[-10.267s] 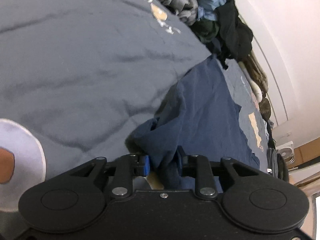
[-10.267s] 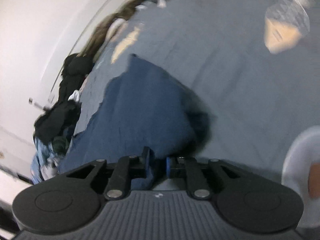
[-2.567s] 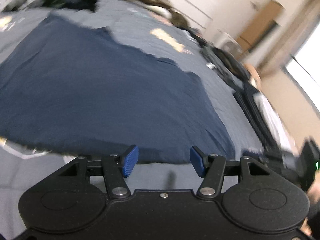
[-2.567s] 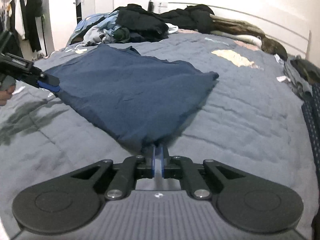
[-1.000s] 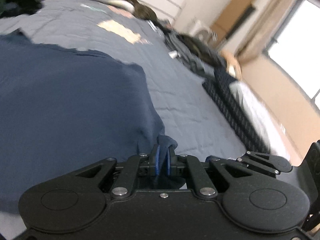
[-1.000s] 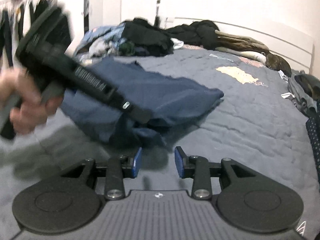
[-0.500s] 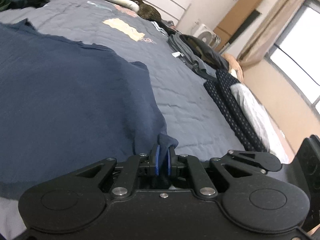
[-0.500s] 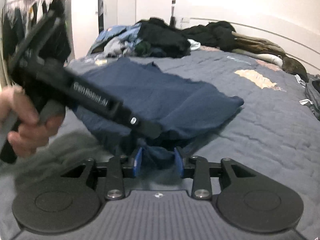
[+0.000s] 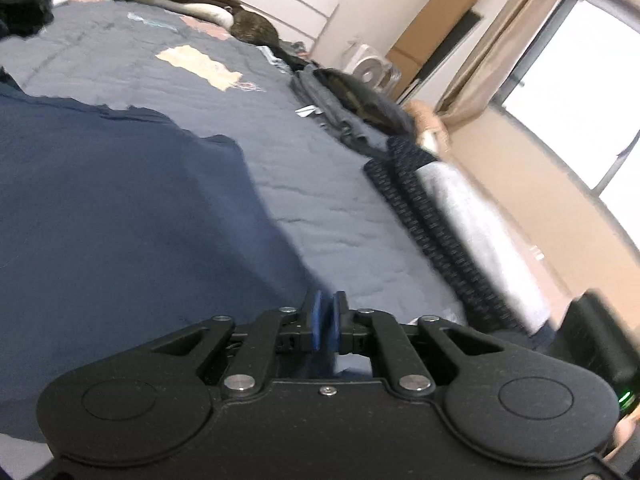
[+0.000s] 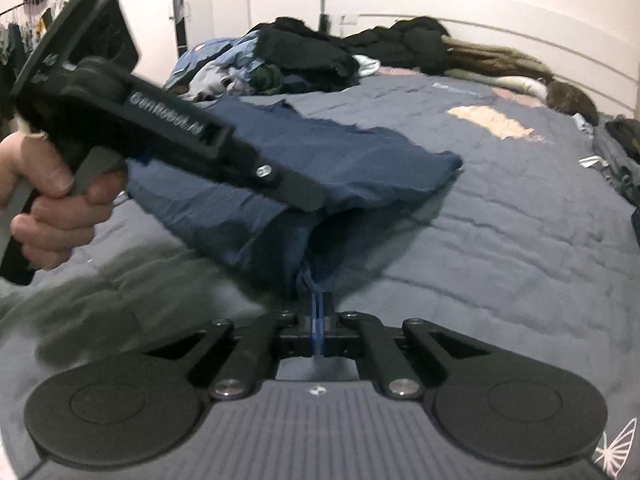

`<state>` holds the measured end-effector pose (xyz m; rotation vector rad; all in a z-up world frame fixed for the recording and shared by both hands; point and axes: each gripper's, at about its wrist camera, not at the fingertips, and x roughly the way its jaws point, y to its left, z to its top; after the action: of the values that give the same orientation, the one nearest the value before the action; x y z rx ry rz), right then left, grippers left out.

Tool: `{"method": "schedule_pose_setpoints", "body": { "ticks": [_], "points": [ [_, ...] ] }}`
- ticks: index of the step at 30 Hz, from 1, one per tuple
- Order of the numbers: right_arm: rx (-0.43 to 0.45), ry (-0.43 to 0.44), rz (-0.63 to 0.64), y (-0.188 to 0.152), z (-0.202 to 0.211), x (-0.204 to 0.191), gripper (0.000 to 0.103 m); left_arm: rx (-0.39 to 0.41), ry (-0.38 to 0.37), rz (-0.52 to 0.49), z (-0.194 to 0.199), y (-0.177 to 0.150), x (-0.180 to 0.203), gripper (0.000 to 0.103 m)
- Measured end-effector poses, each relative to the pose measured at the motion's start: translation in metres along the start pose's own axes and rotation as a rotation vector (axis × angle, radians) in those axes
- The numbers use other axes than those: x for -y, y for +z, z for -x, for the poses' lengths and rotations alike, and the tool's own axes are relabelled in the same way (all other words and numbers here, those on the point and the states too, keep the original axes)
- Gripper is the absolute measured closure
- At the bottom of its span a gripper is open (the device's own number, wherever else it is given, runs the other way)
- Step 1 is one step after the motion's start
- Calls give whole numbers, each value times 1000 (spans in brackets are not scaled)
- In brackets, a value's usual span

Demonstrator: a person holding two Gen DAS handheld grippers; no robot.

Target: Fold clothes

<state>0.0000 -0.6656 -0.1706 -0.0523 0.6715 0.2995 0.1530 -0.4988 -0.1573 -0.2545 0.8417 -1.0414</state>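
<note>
Garment: your navy shirt [image 10: 328, 168] lies on the grey bed [image 10: 500, 240], near edge lifted.
Left gripper [image 9: 329, 320]: your fingers are closed on the shirt's near hem.
Right gripper [image 10: 317, 312]: fingers clamped on a bunched shirt corner.
Far left: clothes pile [image 10: 288, 60].

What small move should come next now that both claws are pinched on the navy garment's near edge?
Probably lift both claws together and carry that edge toward the far side to make the fold. The right claw and left claw are each shut on the navy garment, close beside each other, with the rest of it lying spread on the grey quilt.
</note>
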Motion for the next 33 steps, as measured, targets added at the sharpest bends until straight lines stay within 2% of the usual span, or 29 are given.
{"method": "schedule_pose_setpoints", "body": {
  "ticks": [2,7,9,12,14,16,18,20,22,25,26,27,28,29,31,33],
  "points": [
    [-31,15,-2,-3,-1,-1,103,-12,-21,7,-3,2,1,100],
    [-66,-18,-36,-12,10,7,103,-72,60,-92,-9,-2,8,99],
    [-26,-61,-30,-9,13,8,103,-86,84,-124,-9,-5,9,98],
    [56,-75,-4,0,14,7,99,-98,116,-152,-6,-9,9,98],
    [68,-70,24,6,10,3,99,-98,134,-169,-4,-8,10,97],
    [56,-69,54,8,3,-2,99,-97,148,-186,-5,-5,13,92],
    [19,-66,93,7,-6,-8,99,-97,147,-202,-9,-1,19,67],
    [-5,-58,127,5,-13,-14,99,-98,155,-226,-14,1,27,55],
    [-12,-54,158,5,-17,-21,99,-102,169,-254,-20,2,35,55],
    [-20,-59,205,7,-20,-29,99,-148,250,-330,-38,-1,45,56],
    [-24,-63,221,7,-21,-32,99,-161,282,-360,-44,-4,47,62],
    [-28,-64,233,7,-22,-34,99,-176,305,-384,-49,-6,48,85],
    [-30,-66,243,7,-22,-36,99,-189,315,-393,-51,-7,47,94],
    [-32,-67,251,7,-22,-37,99,-203,325,-401,-54,-8,46,96],
    [-36,-65,248,6,-20,-36,99,-183,306,-355,-48,-7,40,99],
    [-38,-66,230,4,-20,-32,98,-127,230,-231,-30,-2,24,100]
  ]
}}
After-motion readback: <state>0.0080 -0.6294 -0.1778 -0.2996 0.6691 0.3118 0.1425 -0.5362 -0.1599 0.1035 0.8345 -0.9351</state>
